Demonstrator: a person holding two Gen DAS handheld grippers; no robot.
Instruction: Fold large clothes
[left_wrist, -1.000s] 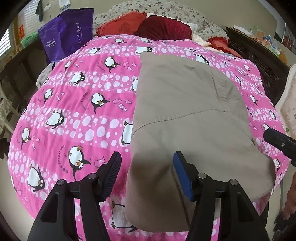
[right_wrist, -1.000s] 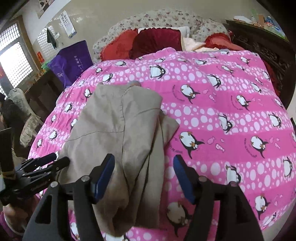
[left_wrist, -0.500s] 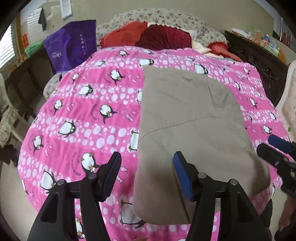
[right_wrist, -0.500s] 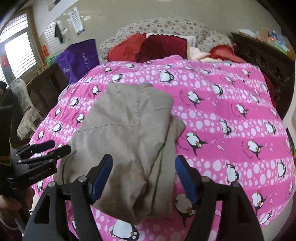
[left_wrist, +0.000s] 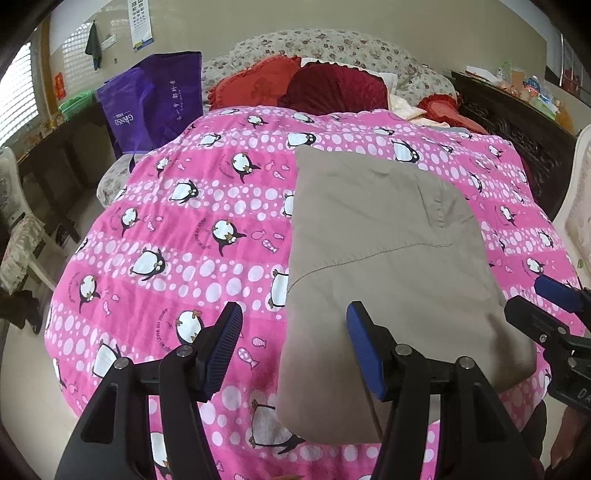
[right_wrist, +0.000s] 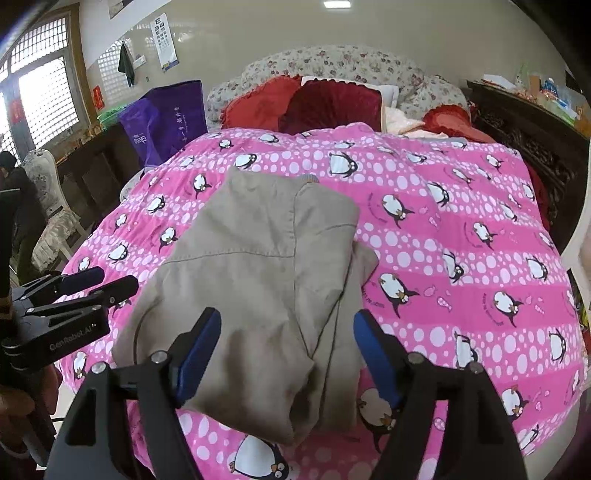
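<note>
Left tongs (left_wrist: 293, 349) spread, empty; right tongs (right_wrist: 286, 350) just been opening, nothing pinched. Folded garment (right_wrist: 258, 280) lies on quilt (left_wrist: 177, 236) just beyond both. Judgement: tidy loose right flap, keep edges square. Bag (left_wrist: 155, 99) far left reads "GANSO"; gripper body "Gen-Robot.AI".

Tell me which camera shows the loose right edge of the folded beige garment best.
The right wrist view: the folded beige cloth garment shows its stacked layers and a loose flap there. The left wrist view shows the garment mainly as a flat top, that edge foreshortened.
</note>
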